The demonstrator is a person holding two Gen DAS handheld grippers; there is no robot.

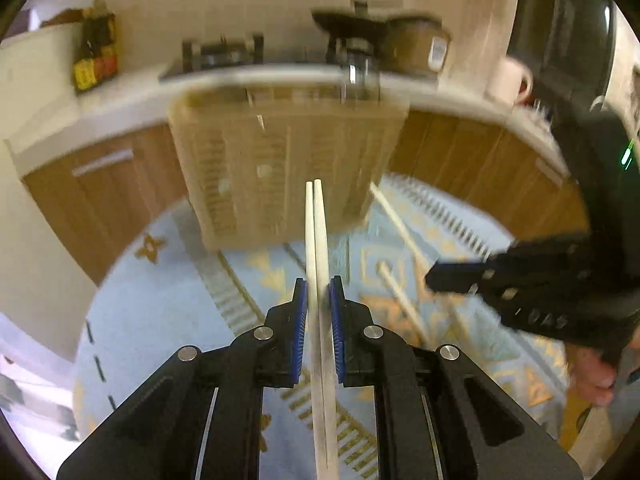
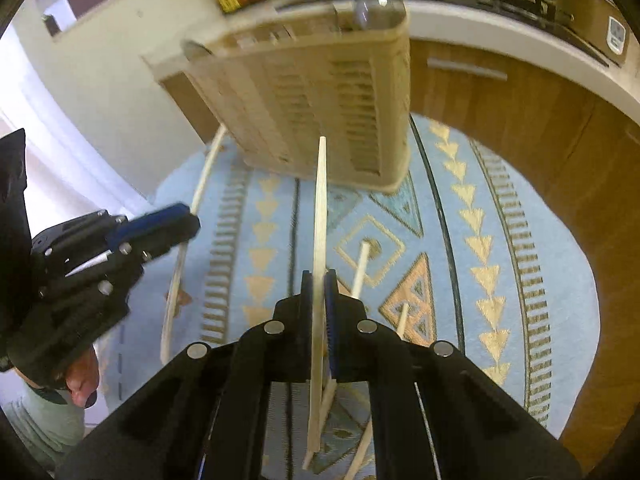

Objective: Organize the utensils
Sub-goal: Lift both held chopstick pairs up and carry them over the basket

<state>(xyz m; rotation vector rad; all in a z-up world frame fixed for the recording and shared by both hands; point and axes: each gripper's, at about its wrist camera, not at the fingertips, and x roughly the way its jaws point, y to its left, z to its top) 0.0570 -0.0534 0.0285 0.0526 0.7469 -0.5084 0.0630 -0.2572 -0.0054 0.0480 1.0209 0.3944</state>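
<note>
My left gripper (image 1: 319, 294) is shut on a pair of pale wooden chopsticks (image 1: 316, 232) that point forward toward a beige slatted utensil holder (image 1: 280, 160). My right gripper (image 2: 319, 286) is shut on a single pale chopstick (image 2: 320, 208) that points at the same holder (image 2: 320, 100). Each gripper shows in the other's view, the right one (image 1: 444, 278) at the right edge and the left one (image 2: 176, 220) at the left edge with its chopsticks (image 2: 176, 296). More loose chopsticks (image 2: 362, 268) lie on the blue patterned mat (image 2: 500, 220) below.
The mat covers a round table (image 1: 160, 280). Behind it runs a white counter (image 1: 120, 92) with wooden cabinets (image 2: 520, 112), sauce bottles (image 1: 96, 56), a stove and a black appliance (image 1: 568, 32). The view is motion-blurred.
</note>
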